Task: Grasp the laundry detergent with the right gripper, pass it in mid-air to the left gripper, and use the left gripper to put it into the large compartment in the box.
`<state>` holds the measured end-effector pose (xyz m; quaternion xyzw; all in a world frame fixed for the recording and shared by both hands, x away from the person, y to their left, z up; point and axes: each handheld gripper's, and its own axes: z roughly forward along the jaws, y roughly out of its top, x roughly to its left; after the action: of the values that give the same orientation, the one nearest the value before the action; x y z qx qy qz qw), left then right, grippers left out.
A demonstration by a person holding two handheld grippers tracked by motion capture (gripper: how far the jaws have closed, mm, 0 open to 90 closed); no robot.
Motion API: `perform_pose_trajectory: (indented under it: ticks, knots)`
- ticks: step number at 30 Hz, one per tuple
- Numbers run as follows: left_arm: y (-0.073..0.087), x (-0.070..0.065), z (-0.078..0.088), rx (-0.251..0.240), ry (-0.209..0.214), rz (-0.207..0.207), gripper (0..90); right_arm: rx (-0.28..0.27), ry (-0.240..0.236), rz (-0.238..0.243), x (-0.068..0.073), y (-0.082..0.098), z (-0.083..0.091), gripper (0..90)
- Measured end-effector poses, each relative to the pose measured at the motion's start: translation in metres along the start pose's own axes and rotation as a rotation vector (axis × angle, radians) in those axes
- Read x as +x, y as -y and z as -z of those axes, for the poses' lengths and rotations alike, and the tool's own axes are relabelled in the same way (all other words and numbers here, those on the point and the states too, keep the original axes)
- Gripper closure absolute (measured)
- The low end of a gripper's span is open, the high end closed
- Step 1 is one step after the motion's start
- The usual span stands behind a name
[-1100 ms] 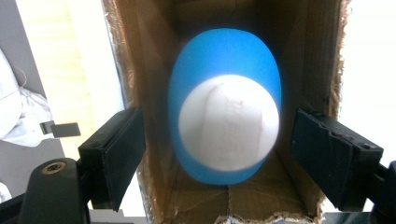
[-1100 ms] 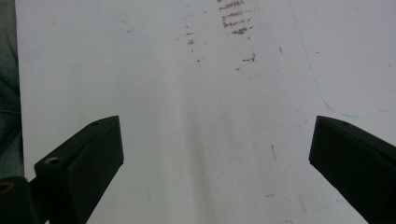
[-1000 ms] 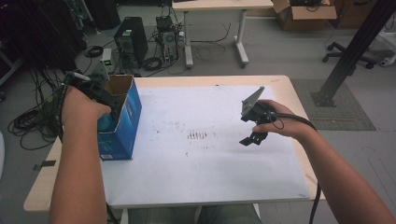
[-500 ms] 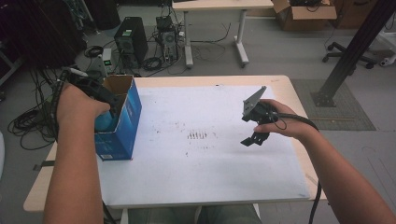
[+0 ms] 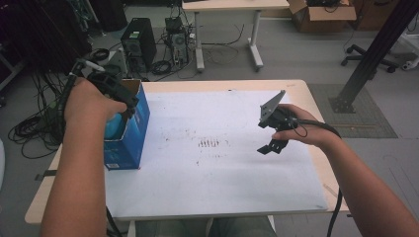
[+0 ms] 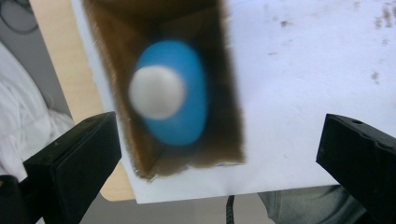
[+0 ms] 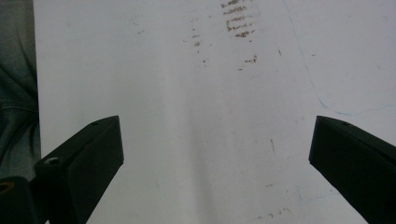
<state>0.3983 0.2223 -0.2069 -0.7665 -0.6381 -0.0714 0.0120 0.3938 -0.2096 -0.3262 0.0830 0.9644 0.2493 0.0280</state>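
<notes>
High view: the left gripper (image 5: 116,94) is held directly above the open top of a blue box (image 5: 129,133) that stands upright at the left edge of the white sheet (image 5: 217,182) covering the table; a blue rounded shape shows at the box mouth under the hand. The right gripper (image 5: 273,129) hangs over the right part of the sheet, well apart from the box, with nothing in it. Left gripper view: the camera looks straight down into the box, where a blue bottle (image 6: 175,93) with a white cap (image 6: 156,92) stands upright, its long axis pointing up toward the gripper. The jaws are spread wide, one to each side of the box opening, gripping nothing. The bottle lies below and between them, so the likely next move is a straight descent by the left hand, which is far nearer. Right gripper view: the jaws are spread wide over bare, stained sheet.
</notes>
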Motion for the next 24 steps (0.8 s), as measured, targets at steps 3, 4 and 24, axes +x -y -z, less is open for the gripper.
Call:
perform_pose_trajectory:
  ticks: [3,4,24]
  knots:
    - [-0.005,-0.016,0.011,-0.017,-0.008,-0.061,0.2,-0.004,0.004,0.002,0.000,0.000,0.001,3.2]
    - [-0.007,-0.022,0.015,-0.025,-0.008,-0.088,0.2,0.000,0.003,0.001,0.001,0.001,0.002,3.3]
    - [-0.017,-0.123,0.029,-0.071,0.082,-0.749,0.5,0.031,0.012,0.026,0.007,0.003,0.014,3.3]
